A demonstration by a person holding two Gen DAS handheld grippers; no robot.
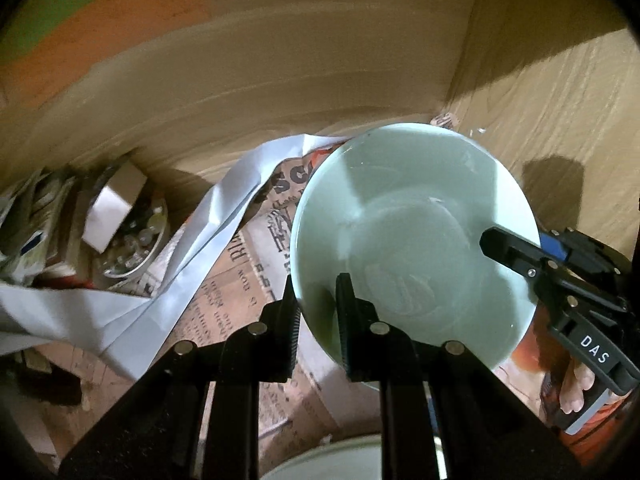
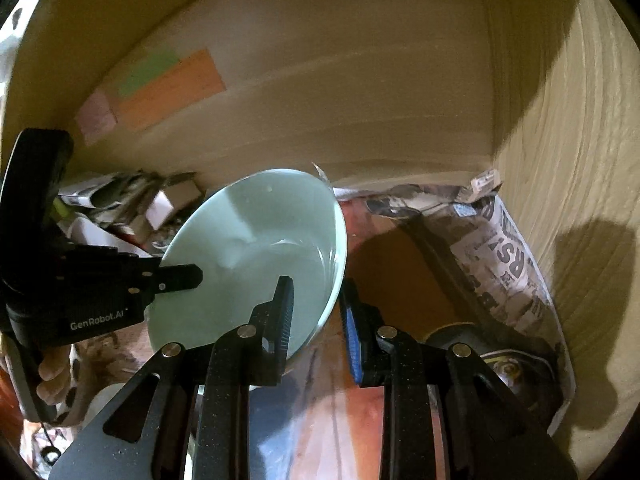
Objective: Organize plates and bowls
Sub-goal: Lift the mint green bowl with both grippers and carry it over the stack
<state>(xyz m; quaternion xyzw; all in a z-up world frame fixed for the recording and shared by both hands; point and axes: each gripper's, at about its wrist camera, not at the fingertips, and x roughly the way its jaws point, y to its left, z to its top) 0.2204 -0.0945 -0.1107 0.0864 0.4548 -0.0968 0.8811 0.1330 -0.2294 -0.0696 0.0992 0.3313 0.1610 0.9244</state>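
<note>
Two hand-held grippers shared one pale green bowl: the left hand-held gripper was clenched on its near rim, one finger inside and one outside, and the right hand-held gripper straddled the opposite rim, though whether it was pinching or just bracketing the wall I could not tell. The bowl hung tilted above a newspaper lining what looked like a shelf corner. To do this well, I judged both grips should lower together and level the bowl before either let go. A crumpled white sheet and a metal dish of clutter lay near on the left, and a dark round object sat close on the right, narrowing the landing spot.
</note>
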